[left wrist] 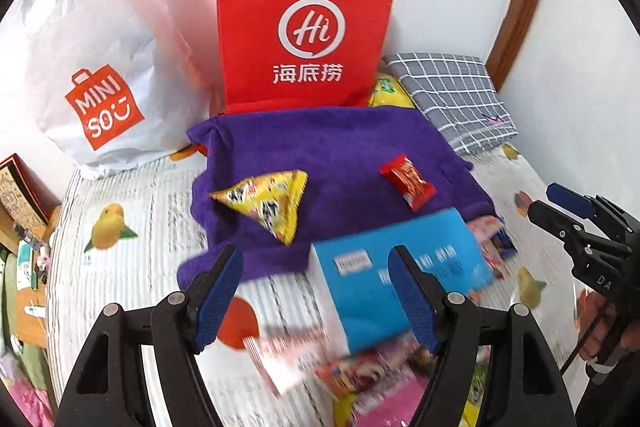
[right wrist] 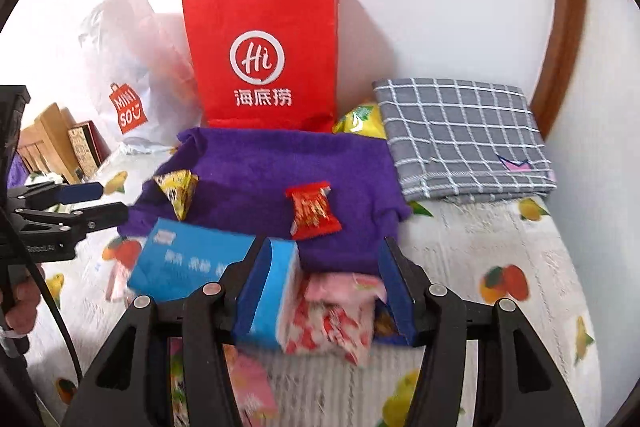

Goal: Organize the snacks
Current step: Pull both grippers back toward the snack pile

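Snacks lie on the bed: yellow triangular packet (left wrist: 266,205) and red candy wrapper (left wrist: 408,181) on the purple towel (left wrist: 340,139). Both tools, left (left wrist: 316,297) and right (right wrist: 320,291), hang open, empty; loose wrappers near the blue box (left wrist: 384,267) could slip off.

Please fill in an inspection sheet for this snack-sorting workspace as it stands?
Surface: fruit-print sheet, purple towel spread on it.
Job's things: yellow triangular snack and red snack packet on the towel; blue box among loose packets at the near edge.
Clutter: folded checked cloth.
Grippers: left hand-held gripper open, empty; right hand-held gripper open, empty.
Cables: black cable by the left hand.
Surroundings: red paper bag, white Miniso bag, white wall.
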The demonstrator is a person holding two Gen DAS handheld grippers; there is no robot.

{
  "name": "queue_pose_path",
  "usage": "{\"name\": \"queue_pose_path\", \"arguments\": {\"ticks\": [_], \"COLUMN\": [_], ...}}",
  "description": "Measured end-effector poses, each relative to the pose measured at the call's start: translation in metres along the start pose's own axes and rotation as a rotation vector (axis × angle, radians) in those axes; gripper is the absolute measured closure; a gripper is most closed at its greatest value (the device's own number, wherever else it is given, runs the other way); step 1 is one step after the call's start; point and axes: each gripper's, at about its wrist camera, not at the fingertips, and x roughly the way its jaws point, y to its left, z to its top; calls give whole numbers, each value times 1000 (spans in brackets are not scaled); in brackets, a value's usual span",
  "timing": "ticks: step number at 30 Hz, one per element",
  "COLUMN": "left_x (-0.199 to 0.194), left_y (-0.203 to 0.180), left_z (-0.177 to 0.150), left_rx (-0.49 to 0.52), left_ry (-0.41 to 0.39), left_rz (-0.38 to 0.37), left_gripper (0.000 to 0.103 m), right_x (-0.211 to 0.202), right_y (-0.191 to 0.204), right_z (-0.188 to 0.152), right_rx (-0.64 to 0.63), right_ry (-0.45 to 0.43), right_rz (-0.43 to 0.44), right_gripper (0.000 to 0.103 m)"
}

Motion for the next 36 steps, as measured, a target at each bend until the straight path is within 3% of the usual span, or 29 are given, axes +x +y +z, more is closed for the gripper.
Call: {"name": "queue_pose_path", "arguments": {"ticks": [5, 14, 29, 36], "left_x": [-15, -38, -59, -53], "left_y": [-6, -2, 8, 5], "left_z": [-16, -43, -75, -90], "left_rx": [4, -21, -108, -159], "left_ry": [-11, -17, -27, -3], "left_rz": [-17, -15, 16, 18], "left_gripper": [30, 30, 30, 30], "right_x": [-16, -20, -28, -8], "right_y": [-11, -32, -45, -54], "right_z": [-22, -63, -92, -99], "right_rx": [47, 159, 173, 173], "right_ry": [3, 88, 108, 121], "right_rz": [-28, -35, -97, -26], "right_gripper": [48, 48, 48, 48]}}
